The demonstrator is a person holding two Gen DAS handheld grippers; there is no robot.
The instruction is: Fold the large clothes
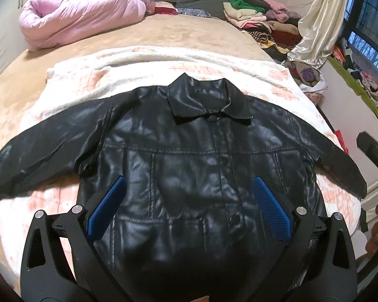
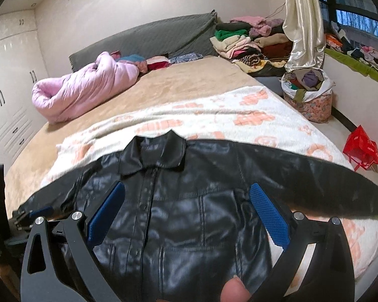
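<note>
A black leather jacket (image 1: 189, 156) lies flat and face up on a white blanket with orange print (image 1: 143, 70), buttoned, collar toward the far side, both sleeves spread out sideways. It also shows in the right wrist view (image 2: 189, 209). My left gripper (image 1: 189, 183) is open and empty, held above the jacket's front. My right gripper (image 2: 186, 191) is open and empty above the jacket's right chest. The right gripper's black body shows at the right edge of the left wrist view (image 1: 373, 151).
The blanket lies on a tan bed (image 1: 163, 32). A rolled pink quilt (image 1: 78, 15) sits at the far left by a grey headboard (image 2: 148, 37). Stacks of folded clothes (image 2: 249, 40), a basket of clothes (image 2: 307, 93) and a red bag (image 2: 363, 148) stand to the right.
</note>
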